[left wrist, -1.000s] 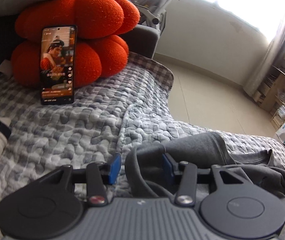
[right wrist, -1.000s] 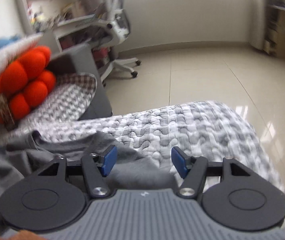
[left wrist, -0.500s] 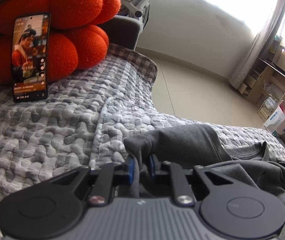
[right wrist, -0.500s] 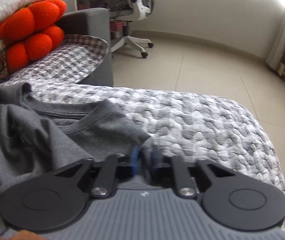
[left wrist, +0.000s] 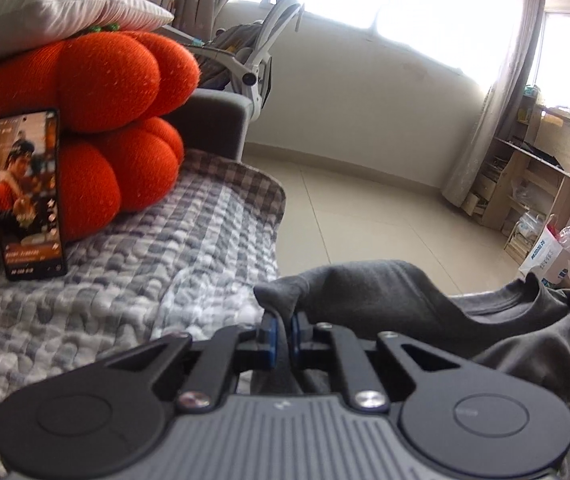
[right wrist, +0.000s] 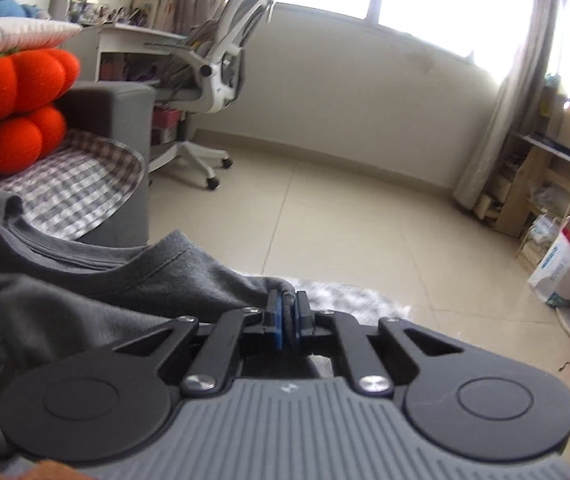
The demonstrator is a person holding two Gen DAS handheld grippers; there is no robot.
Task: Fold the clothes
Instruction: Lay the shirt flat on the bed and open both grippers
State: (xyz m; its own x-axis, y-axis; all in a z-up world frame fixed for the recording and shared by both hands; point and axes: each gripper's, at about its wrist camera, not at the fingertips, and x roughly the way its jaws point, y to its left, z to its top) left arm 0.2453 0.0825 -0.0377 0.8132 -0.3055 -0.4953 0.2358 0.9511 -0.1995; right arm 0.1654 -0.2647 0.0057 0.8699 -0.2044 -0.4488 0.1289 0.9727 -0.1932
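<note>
Early stage, 0 folds visible: left gripper (left wrist: 281,334) and right gripper (right wrist: 288,320) each clamped on a bunched edge of the grey T-shirt (right wrist: 133,280), garment slack between both above the quilted sofa cover (left wrist: 133,280); spreading flat and every fold outstanding.

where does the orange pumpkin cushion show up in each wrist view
Left wrist view: the orange pumpkin-shaped plush cushion fills the upper left, a lit phone leaning on it.
Right wrist view: the cushion sits at the far left edge; no phone is visible.
Shared landmark: the white office chair.
</note>
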